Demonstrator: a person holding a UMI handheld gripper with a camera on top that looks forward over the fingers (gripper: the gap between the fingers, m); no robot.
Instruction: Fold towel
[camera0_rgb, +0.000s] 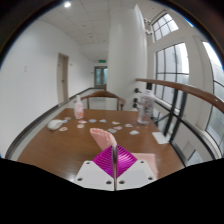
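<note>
My gripper (114, 163) is held above a wooden table (60, 145). Its two magenta pads (105, 160) meet along the middle line, so the fingers are shut. A narrow strip of pink towel (101, 136) comes out from between the fingertips and runs up and to the left, ahead of the fingers. The rest of the towel is hidden below the fingers.
On the far part of the table stand a pale bottle (79, 108), a clear container (147, 106) and several small white items (110, 124). A chair back (103, 96) stands at the far end. A wooden railing (190, 93) and windows run along the right.
</note>
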